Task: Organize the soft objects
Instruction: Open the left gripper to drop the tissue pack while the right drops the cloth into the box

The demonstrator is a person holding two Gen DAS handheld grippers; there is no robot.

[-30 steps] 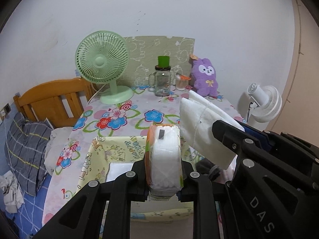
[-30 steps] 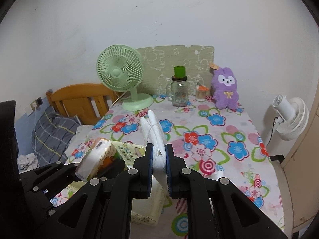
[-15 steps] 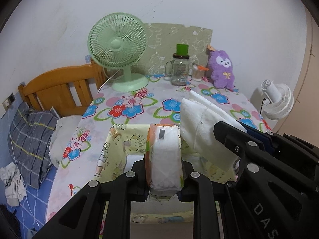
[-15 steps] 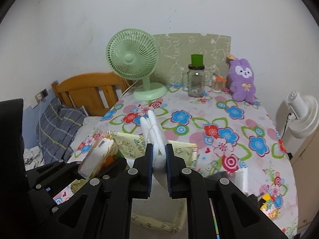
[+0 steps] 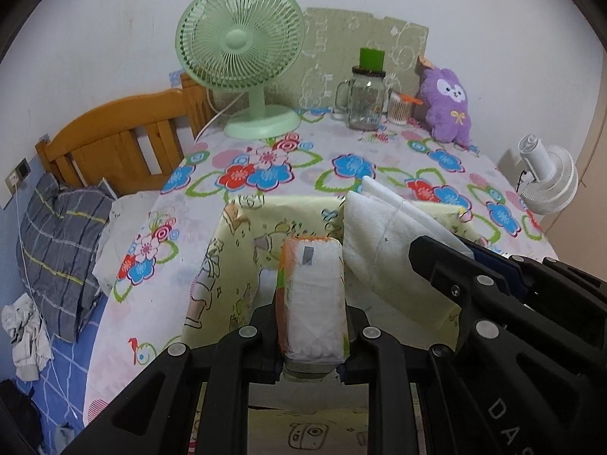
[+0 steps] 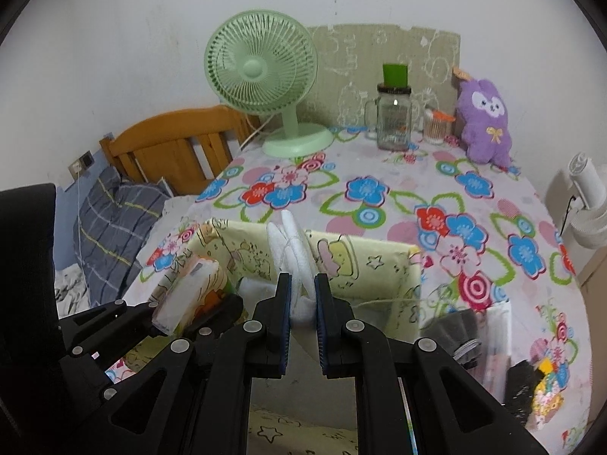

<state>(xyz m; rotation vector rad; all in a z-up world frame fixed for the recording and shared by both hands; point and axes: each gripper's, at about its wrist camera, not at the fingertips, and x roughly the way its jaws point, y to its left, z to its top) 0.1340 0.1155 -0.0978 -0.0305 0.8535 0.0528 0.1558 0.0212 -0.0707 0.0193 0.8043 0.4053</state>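
Observation:
My left gripper point(image 5: 312, 314) is shut on an orange-and-white tissue pack point(image 5: 313, 295), held over the pale yellow cartoon-print storage box point(image 5: 227, 235). The pack also shows in the right wrist view point(image 6: 189, 295). My right gripper point(image 6: 302, 295) is shut on a bundle of folded white cloths point(image 6: 292, 250), held over the same box point(image 6: 379, 261). The bundle shows in the left wrist view point(image 5: 383, 242), just right of the tissue pack. Something white lies inside the box point(image 6: 252, 286).
On the flowered tablecloth point(image 6: 379, 193) stand a green desk fan point(image 6: 265, 76), a glass jar with a green cup on top point(image 6: 394, 121), a cotton-swab tub point(image 6: 434, 125) and a purple plush point(image 6: 485, 121). Dark items point(image 6: 455, 333) lie to the right. A wooden headboard point(image 5: 114, 144) and bed are left; a white fan point(image 5: 546, 178) is right.
Both grippers have moved forward and down over the yellow box, each still holding its item. The table's far objects appear closer.

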